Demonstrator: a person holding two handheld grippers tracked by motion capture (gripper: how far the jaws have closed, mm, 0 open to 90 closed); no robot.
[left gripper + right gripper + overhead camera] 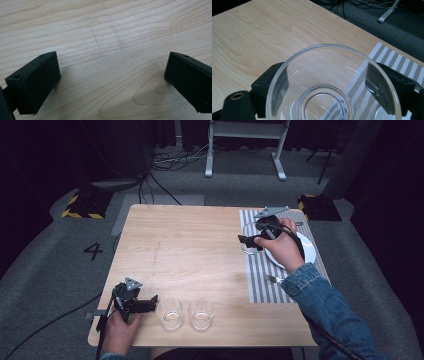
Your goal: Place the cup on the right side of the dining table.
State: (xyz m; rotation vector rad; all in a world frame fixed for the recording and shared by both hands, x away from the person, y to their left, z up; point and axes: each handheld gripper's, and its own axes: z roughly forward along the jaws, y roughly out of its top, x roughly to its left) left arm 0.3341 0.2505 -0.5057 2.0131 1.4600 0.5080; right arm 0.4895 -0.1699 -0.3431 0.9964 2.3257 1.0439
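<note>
Right gripper [248,241], toward two o'clock on the table [190,250], clamps a clear glass bowl [332,85] over the striped placemat [260,270]. Left gripper [112,80], at seven o'clock, gapes wide, empty, beside two glasses [170,313].

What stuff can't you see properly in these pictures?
- Plate: high view, mostly hidden under the right hand.
- Fork: high view, handle hidden by the sleeve.
- Glass bowl: right gripper view, cut off at the bottom edge.
- Whether the two glasses touch: too small.
</note>
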